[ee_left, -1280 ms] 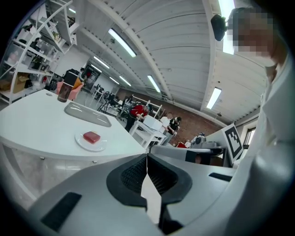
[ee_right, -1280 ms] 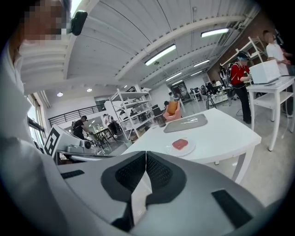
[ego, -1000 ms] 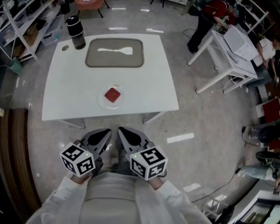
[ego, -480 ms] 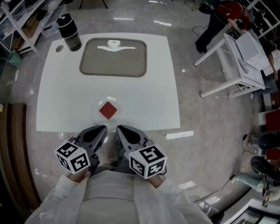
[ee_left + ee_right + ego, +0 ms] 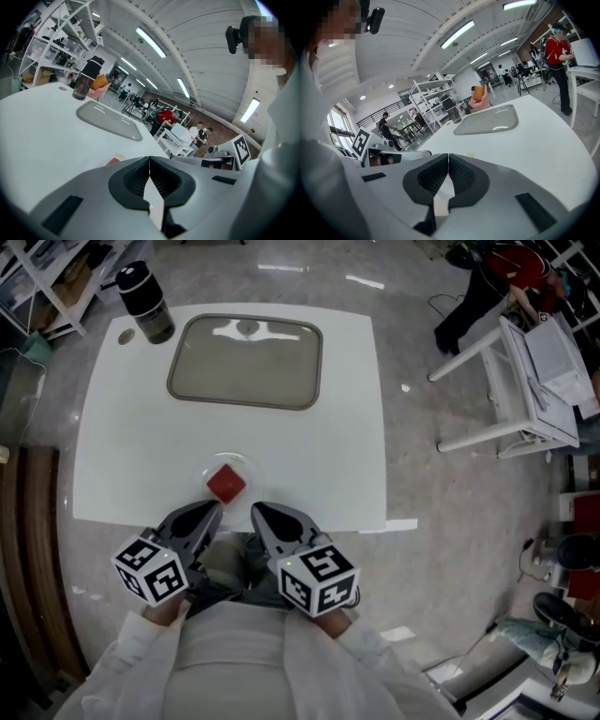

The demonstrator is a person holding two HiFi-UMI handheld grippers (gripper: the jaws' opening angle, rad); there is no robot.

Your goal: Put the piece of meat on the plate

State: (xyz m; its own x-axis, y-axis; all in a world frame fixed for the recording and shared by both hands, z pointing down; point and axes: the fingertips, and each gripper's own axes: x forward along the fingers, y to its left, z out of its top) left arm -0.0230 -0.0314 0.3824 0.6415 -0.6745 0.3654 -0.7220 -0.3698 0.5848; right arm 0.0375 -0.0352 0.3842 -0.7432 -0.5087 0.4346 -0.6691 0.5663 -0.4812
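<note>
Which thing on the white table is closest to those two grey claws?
The red piece of meat on its clear plate, at the near edge of the table; the tray and black bottle sit farther back.

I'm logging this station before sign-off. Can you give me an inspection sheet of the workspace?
Surface: white square table, no spills seen.
Job's things: red square piece of meat lies on the clear round plate, near the front edge.
Clutter: grey rectangular tray and black cylindrical bottle at the far side.
Grippers: left gripper and right gripper both shut and empty, at the front edge.
Cables: nothing seen on the table.
Surroundings: white shelving, white side desk, person in red top.
</note>
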